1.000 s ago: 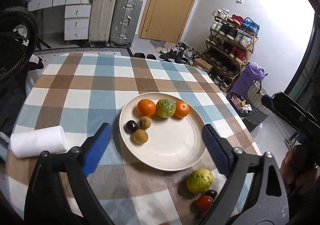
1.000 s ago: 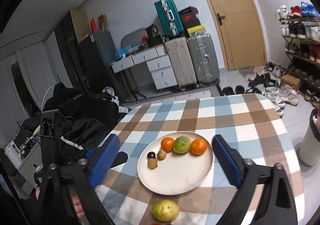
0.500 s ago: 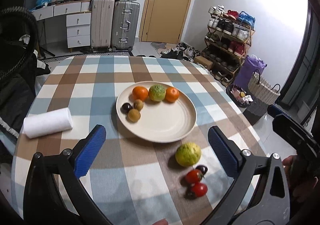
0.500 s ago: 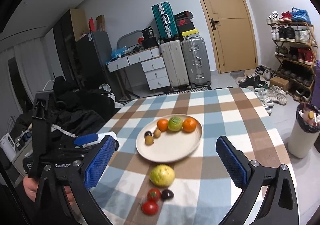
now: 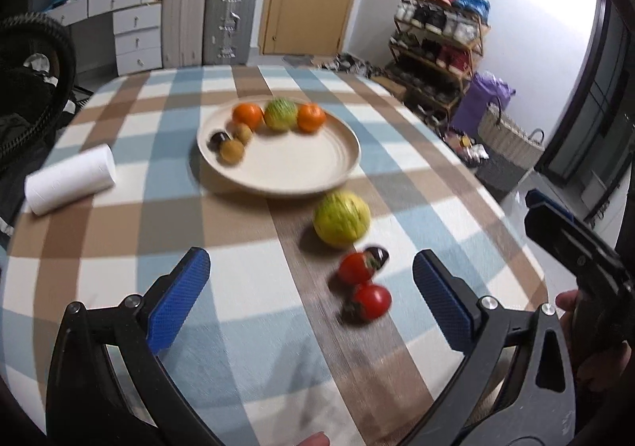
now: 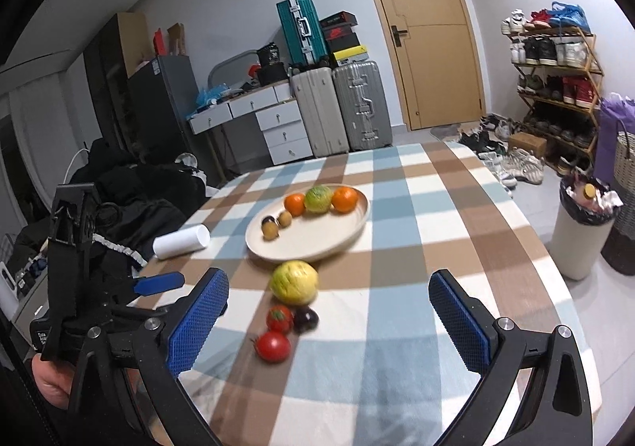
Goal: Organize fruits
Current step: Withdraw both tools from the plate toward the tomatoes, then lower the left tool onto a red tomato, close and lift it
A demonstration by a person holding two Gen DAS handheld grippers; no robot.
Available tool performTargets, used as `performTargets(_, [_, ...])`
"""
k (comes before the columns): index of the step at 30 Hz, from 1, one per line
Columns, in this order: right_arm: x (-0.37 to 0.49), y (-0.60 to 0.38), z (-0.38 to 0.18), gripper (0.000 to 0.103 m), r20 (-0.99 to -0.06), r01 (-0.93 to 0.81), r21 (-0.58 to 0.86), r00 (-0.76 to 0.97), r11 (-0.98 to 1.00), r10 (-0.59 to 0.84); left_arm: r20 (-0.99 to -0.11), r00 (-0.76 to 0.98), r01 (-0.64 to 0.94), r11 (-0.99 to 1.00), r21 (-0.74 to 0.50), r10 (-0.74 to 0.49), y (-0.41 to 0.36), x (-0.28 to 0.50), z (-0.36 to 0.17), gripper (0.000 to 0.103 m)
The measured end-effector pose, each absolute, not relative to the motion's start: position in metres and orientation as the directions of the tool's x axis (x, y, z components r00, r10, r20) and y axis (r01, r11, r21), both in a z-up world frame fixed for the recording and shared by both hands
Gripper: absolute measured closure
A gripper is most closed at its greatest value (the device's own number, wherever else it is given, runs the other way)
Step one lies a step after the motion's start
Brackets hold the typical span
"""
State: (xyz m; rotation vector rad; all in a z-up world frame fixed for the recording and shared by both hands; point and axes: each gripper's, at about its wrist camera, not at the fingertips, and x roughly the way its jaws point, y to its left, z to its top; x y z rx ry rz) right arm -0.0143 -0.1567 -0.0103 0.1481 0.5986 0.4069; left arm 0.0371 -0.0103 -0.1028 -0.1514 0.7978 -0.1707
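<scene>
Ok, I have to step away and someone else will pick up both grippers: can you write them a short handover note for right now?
Left gripper: open, empty, above the near part of the table.
Right gripper: open, empty, also held back over the near edge.
Done: the plate holds two oranges, a green citrus and three small fruits along its far side.
Left: the yellow-green citrus, two tomatoes and a small dark fruit sit on the cloth in front of the plate.
A white roll lies to the left, apart from the fruit.
</scene>
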Motion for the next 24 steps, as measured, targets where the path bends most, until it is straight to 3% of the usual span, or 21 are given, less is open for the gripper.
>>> performTargets(9, [-0.024,-0.172,-0.034,0.0,-0.544,-0.284,0.299,0.734,0.911,0.407,-0.784,0.582,0.125,0.977,-0.174,-0.214,-0.037,0.048,-0.138,0.001])
performTargets(17, [-0.025,-0.176,-0.048,0.0,-0.57,-0.279,0.303,0.713,0.911,0.408,-0.791,0.549,0.15,0.963,-0.225,-0.27,-0.047,0.059,-0.152,0.003])
performTargets(24, [-0.021,-0.178,-0.054,0.0,-0.585,-0.268,0.32,0.699,0.909,0.412,-0.797,0.53,0.161,0.957,-0.243,-0.291,-0.051,0.061,-0.154,0.034])
